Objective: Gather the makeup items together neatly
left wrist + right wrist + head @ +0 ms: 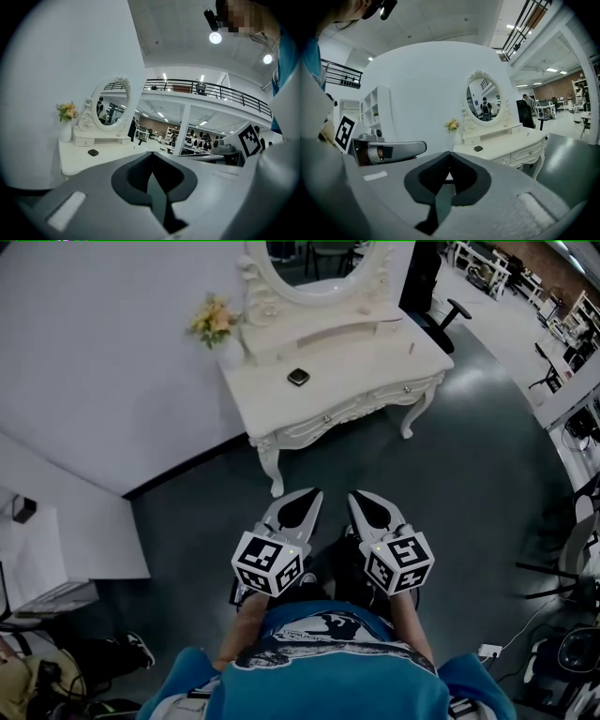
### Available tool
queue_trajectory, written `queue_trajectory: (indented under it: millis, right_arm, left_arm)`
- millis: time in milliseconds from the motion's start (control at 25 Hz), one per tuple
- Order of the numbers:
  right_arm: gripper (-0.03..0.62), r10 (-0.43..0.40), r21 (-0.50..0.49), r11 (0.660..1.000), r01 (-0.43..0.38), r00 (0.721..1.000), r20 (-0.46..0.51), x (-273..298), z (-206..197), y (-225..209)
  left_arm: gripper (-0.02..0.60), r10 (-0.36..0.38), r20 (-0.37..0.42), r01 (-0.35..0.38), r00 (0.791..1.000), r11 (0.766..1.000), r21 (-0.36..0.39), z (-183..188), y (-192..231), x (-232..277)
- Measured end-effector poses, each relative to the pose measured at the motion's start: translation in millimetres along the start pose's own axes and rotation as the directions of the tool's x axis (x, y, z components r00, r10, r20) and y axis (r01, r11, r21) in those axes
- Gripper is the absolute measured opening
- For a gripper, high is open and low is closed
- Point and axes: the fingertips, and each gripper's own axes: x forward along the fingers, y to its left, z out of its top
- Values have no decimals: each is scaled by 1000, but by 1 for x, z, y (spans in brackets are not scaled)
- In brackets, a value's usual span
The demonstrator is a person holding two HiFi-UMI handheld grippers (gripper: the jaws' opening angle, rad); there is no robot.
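A small black compact [298, 377] lies on the white dressing table [366, 371], near its middle. A thin small stick-like item [410, 346] lies toward the table's right end. Both grippers are held side by side low in the head view, well short of the table and over the grey floor. My left gripper [312, 493] has its jaws together with nothing between them, and so does my right gripper [356, 495]. The compact [93, 152] appears far ahead of the left gripper [151, 153]. It also lies far beyond the right gripper [450, 153] as a dark spot, the compact [478, 148].
An oval mirror [314, 263] and a vase of flowers [214, 320] stand at the table's back. A black office chair [441, 320] sits right of the table. A white cabinet [56, 549] stands at the left, with bags on the floor below it.
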Motion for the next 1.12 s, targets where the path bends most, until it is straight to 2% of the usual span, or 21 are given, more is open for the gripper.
queue_trajectory:
  millis: [280,480,720,920,1120]
  right_arm:
    - [5,46,-13,999,-46,999,-18,35,15,-66]
    - [5,80,-20,997,-80,997,-8,55,46,-130]
    - [5,116,-18,993,-116,993,-20,75,63,-195]
    - [5,166,-11,986,-166,986,-25,91,71,-227]
    - [5,223,8,975,-223,974,-41,100,68,-239]
  left_arm:
    - [17,60,2,-60,998,998,-4,8,20,71]
    - [17,92,25,-92,995,996,-9,24,20,133]
    - [17,155,-3,-155,988,988,12,28,20,187]
    - [17,222,-8,-222,975,975,15,31,26,213]
    - [17,272,-28,-271,962,962,21,27,26,229]
